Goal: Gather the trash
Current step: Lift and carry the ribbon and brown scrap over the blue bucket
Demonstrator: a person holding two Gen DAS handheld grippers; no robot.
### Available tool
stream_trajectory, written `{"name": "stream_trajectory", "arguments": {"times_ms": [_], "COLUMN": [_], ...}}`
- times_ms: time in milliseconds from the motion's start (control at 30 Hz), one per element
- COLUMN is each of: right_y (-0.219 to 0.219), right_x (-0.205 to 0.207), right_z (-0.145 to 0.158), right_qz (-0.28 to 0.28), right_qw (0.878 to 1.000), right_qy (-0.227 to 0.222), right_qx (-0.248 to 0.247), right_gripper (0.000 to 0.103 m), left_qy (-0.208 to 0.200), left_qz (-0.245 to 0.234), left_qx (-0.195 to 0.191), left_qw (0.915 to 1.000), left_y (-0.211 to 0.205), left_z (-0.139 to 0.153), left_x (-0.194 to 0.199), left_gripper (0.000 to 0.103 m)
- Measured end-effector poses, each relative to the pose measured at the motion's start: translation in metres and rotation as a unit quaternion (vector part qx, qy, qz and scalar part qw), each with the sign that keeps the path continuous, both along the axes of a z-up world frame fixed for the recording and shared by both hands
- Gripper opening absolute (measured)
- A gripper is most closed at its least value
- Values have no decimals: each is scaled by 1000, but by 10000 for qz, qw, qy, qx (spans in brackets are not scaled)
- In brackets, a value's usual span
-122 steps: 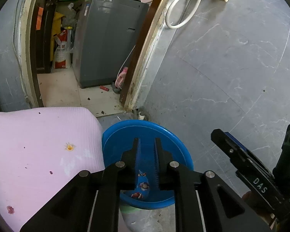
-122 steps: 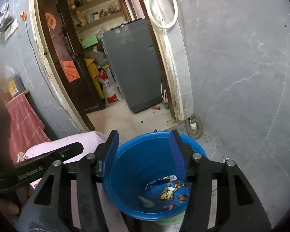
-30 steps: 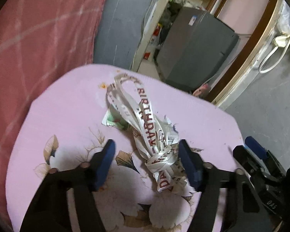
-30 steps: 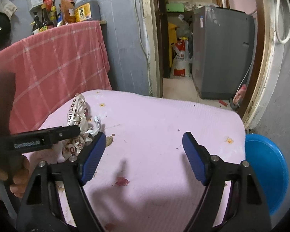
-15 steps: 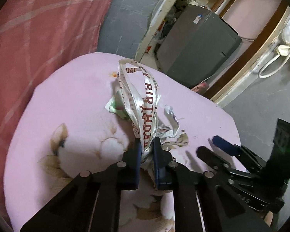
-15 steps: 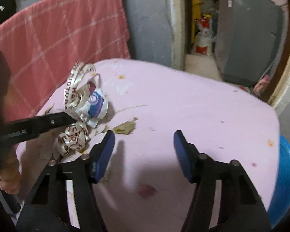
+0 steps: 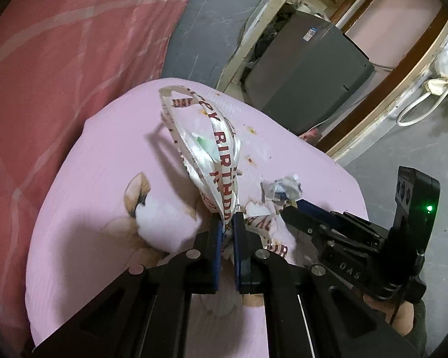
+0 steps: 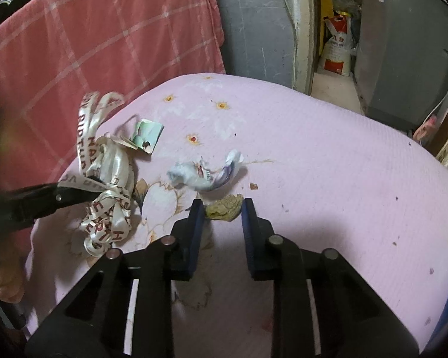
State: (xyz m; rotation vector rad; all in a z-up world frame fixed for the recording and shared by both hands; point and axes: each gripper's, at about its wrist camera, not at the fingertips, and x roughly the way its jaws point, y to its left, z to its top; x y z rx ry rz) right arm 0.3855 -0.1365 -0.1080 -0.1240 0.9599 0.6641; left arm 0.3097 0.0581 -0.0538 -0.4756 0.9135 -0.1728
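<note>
Pinching the ribbon (image 7: 221, 179) above the table (image 8: 328, 155), the left gripper (image 7: 227, 219) risked snagging trailing loops; the right gripper (image 8: 222, 205) bracketed a tan scrap (image 8: 224, 207), jaws unclosed, beside the ribbon.

Both wrist views closely overlook pink cloth (image 7: 104, 179).

Birthday ribbon (image 8: 104, 179): white satin, red lettering, tangled loops, pinched in left hand-held gripper (image 7: 228, 226). Right of ribbon: crumpled white wrapper (image 8: 206, 173) lying flat. Beyond ribbon: small green-white card (image 8: 147, 135). Near wrapper: tan crumpled scrap (image 8: 225, 207), between right hand-held gripper (image 8: 222, 211) fingers.
</note>
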Motion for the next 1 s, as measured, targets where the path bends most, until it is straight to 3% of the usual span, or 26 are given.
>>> {"name": "stream_trajectory", "arguments": {"times_ms": [267,500,700,833,1000], "right_y": [-10,-29,-59,-86,-119], "right_x": [-18,-44,-72,-95,-118], "right_z": [1,14,45,75,111], "right_qz": [-69,-297,-625,-941,-1323], "right_qw": [9999,9985,9917,9803,9618], "right_qy": [-12,-260,-844,-1420,-2121], "right_qx": [155,373,735,1003,1111], "right_gripper": [25,25,25,25,25], "left_qy": [-19,-306,-638,-1063,-1868], "left_qz": [107,5,-235,-424,-634], "left_qx": [-103,16,170,264,457], "left_qw": [9999,9995,9975,9931,9793], "left_y": [11,-4,-33,-60,-103], "left_z": [-1,12,30,51,88], "left_x": [-17,-30,-37,-42,-52], "left_gripper": [3,2,2,2,2]}}
